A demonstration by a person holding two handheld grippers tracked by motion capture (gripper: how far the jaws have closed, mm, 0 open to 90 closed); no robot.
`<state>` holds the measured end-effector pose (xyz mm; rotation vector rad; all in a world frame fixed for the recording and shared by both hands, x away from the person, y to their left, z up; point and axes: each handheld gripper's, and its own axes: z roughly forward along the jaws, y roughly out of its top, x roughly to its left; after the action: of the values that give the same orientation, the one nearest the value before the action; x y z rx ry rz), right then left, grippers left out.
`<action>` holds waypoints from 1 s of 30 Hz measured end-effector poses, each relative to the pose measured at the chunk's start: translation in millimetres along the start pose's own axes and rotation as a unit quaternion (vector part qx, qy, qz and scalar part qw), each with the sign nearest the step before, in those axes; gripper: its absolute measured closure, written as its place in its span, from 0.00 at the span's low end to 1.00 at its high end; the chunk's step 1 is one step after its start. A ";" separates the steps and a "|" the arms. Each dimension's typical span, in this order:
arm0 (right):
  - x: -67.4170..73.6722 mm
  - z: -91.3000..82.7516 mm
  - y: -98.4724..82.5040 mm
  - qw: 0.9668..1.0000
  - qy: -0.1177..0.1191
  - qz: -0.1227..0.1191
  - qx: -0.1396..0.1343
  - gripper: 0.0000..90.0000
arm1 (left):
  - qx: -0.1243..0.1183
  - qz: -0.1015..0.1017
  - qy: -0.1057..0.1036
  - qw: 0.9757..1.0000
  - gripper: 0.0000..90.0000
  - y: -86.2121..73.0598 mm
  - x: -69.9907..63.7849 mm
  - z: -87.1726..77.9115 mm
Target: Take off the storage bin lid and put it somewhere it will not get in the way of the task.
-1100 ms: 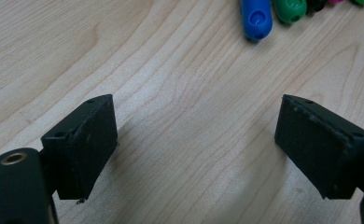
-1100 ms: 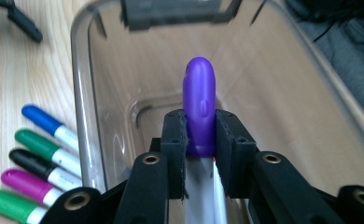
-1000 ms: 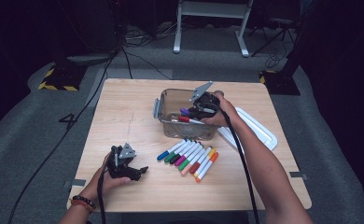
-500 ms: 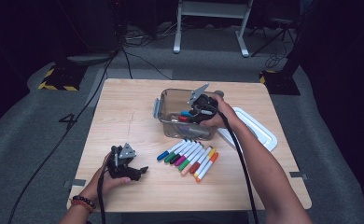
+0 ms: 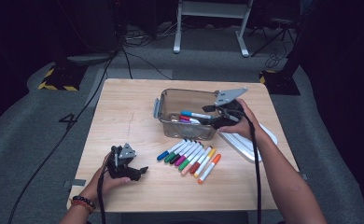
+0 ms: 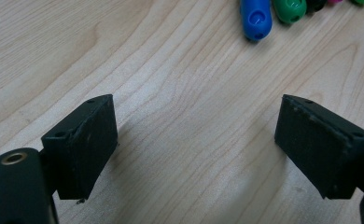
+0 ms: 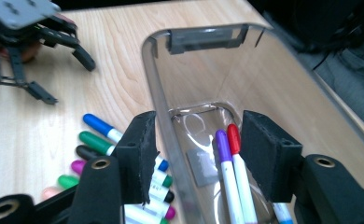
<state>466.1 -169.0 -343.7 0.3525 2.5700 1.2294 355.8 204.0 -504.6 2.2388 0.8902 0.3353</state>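
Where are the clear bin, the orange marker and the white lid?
clear bin (image 5: pixel 164 122): high view, on its near left wall.
orange marker (image 5: pixel 209 168): high view, on the middle of its barrel.
white lid (image 5: pixel 240 144): high view, on its near end, right of the bin.

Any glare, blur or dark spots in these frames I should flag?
High view: the table is evenly lit, the surroundings are near black, and the whole picture is a bit soft. Left gripper view: the wood grain is sharp, and the blue marker cap carries a small highlight. Right gripper view: reflections streak the clear bin wall, and the near fingers are slightly blurred.
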 end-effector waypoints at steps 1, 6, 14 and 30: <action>8.6 -23.2 -10.8 1.000 -0.003 -0.001 -0.031 0.50 | 0.000 0.000 0.000 1.000 0.15 0.0 0.0 0.0; 25.9 -64.4 -46.2 0.999 0.000 -0.010 -0.051 0.48 | 0.000 0.000 0.000 1.000 0.15 0.0 0.0 0.0; 45.8 -75.5 -99.0 0.998 0.010 0.003 -0.054 0.47 | 0.000 0.000 0.000 1.000 0.15 0.0 0.0 0.0; 79.7 3.8 -142.8 0.995 0.090 -0.011 0.037 0.42 | 0.000 -0.003 0.001 1.000 0.15 -0.3 -0.6 -0.3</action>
<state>378.6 -227.1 -469.1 0.2360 2.7699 1.2120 355.1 203.9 -504.6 2.2358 0.8967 0.3343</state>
